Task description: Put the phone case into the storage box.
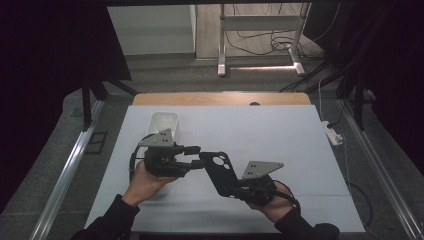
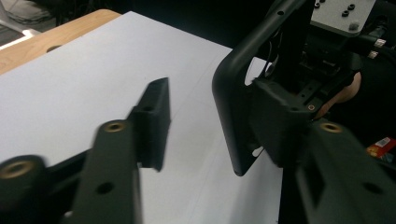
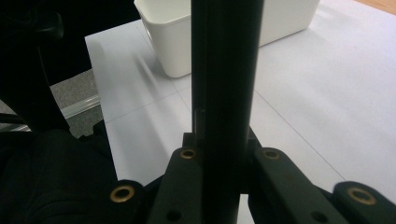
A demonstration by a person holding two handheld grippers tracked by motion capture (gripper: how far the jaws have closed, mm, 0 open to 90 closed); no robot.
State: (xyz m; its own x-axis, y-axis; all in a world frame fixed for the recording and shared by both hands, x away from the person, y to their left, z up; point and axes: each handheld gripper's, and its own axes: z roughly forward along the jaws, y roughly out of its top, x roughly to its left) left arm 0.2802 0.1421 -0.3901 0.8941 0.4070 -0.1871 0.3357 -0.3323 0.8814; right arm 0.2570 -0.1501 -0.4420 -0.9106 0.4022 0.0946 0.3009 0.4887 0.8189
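High view first: nearest us, our right gripper (image 1: 235, 189) is clamped shut on the lower end of a black phone case (image 1: 220, 172), holding it tilted above the white sheet (image 1: 280, 145). In the right gripper view, the case (image 3: 226, 93) rises edge-on between the two jaws, pinched tight on both faces. Just beyond, our left gripper (image 1: 197, 156) meets the case's upper end. The left gripper view shows the case's corner (image 2: 233, 121) between its jaws: one jaw lies close against it, the other stands clearly apart, so the jaws are partly closed and not yet pinching. We judge the handover only begun: one end is gripped, and the second grip remains to be completed before the case can go anywhere. Farther off, the white bin (image 1: 164, 124) sits just behind the left hand, probably where the case is headed. Past it lies the wooden table edge (image 1: 220, 98).
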